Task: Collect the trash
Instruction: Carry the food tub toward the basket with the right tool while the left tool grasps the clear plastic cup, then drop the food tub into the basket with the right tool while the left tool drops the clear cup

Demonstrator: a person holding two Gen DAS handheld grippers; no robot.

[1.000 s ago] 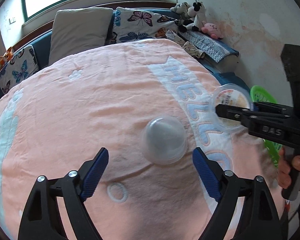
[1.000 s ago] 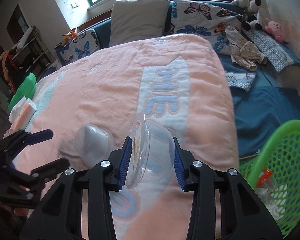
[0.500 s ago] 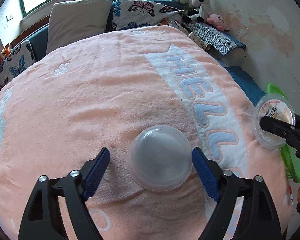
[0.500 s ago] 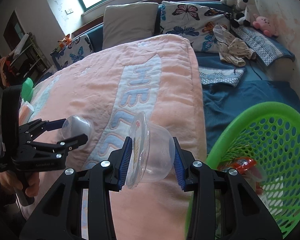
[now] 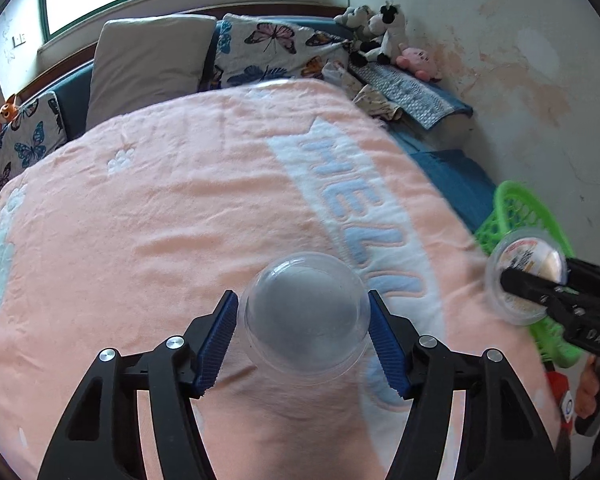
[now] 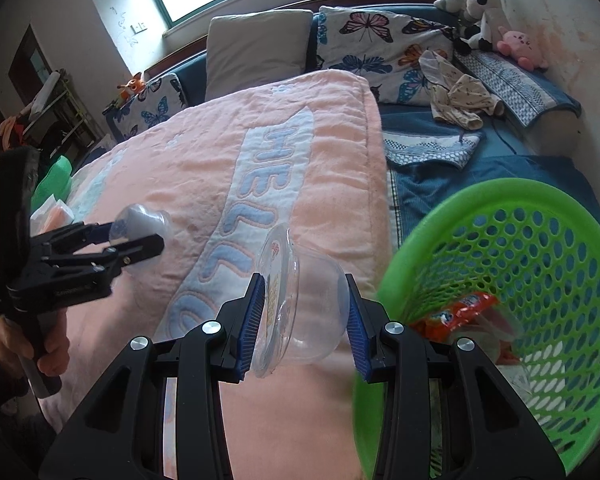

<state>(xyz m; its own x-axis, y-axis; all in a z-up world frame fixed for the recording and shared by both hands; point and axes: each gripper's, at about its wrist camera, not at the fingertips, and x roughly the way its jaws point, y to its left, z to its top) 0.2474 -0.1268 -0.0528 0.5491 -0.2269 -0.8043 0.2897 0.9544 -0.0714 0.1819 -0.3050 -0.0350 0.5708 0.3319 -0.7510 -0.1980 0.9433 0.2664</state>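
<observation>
Clear plastic cups are the trash being gathered, two of them, and both look feather-light and thin-walled, the sort that buckles or squirts out sideways if pinched hard. The first cup (image 5: 306, 316) sits upside down on the pink blanket (image 5: 160, 220), dome up, right between the blue pads of the left gripper (image 5: 303, 336). Those jaws are closing on it, and the pads seem to be just at its rim on either side, though I cannot be sure they press it yet. Across the wide rim is a sensible place to take it, since the rim is the stiffest part; higher up, the smooth rounded wall would likely slip free. A gentle squeeze should do, because the soft blanket underneath gives no firm backing. The second cup (image 6: 300, 300), which has a printed lid or label on its mouth, is already clamped sideways in the right gripper (image 6: 306, 320), one pad on the lidded end and the other on the base, held in the air by the blanket's edge, beside the green basket (image 6: 500, 208). It looks held end to end, which resists crushing better than the walls would. The basket already holds a red wrapper (image 6: 460, 312), and being so light the cup may bounce once dropped.
</observation>
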